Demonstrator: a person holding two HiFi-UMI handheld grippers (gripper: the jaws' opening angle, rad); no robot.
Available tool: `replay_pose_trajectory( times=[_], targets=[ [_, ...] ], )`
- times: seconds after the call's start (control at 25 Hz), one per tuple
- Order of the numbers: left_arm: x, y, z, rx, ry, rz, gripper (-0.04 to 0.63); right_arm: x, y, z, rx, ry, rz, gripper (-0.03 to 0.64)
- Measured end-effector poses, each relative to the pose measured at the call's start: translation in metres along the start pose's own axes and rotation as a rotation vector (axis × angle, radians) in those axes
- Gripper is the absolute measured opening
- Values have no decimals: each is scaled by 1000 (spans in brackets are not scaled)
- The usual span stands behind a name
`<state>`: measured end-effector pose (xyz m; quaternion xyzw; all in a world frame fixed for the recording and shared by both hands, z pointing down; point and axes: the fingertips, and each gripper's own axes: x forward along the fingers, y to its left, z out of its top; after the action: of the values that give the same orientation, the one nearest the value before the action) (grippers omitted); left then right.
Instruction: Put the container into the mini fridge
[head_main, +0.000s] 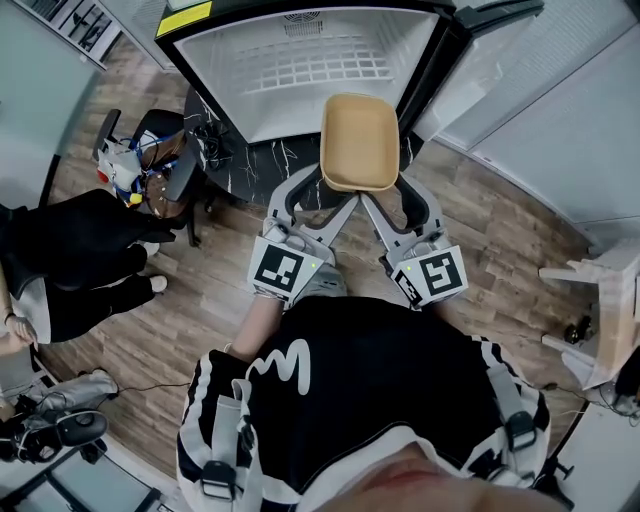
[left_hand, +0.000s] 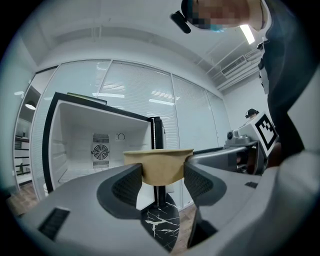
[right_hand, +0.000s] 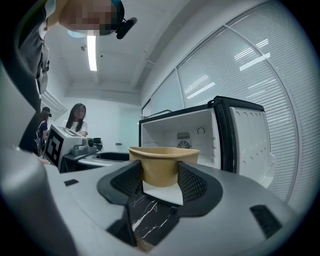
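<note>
The left hand-held gripper (head_main: 322, 195) and right hand-held gripper (head_main: 393, 197) both clamp the container (head_main: 360, 140) (keep it level), best eased straight forward into the open mini fridge (head_main: 300, 75).

The mini fridge (head_main: 300, 60) is cut off at 12 o'clock by the head view's edge. A person (head_main: 80, 260) at 9 o'clock is cut off by that view's edge likewise. The lower sides of the container (left_hand: 158, 165) are hidden behind the jaws in both gripper views.

Marble table (head_main: 252, 160), wood floor (head_main: 500, 235), perhaps a chair (head_main: 165, 140)
</note>
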<state>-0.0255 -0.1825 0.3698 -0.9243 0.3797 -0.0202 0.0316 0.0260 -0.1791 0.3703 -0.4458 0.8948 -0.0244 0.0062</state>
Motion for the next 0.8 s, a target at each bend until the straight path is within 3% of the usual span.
replay_pose_trajectory(
  times=[0.8],
  targets=[
    [35,64,-10,-3,-6,-93,267,65,-23,-4,2,7,-87,241]
  ],
)
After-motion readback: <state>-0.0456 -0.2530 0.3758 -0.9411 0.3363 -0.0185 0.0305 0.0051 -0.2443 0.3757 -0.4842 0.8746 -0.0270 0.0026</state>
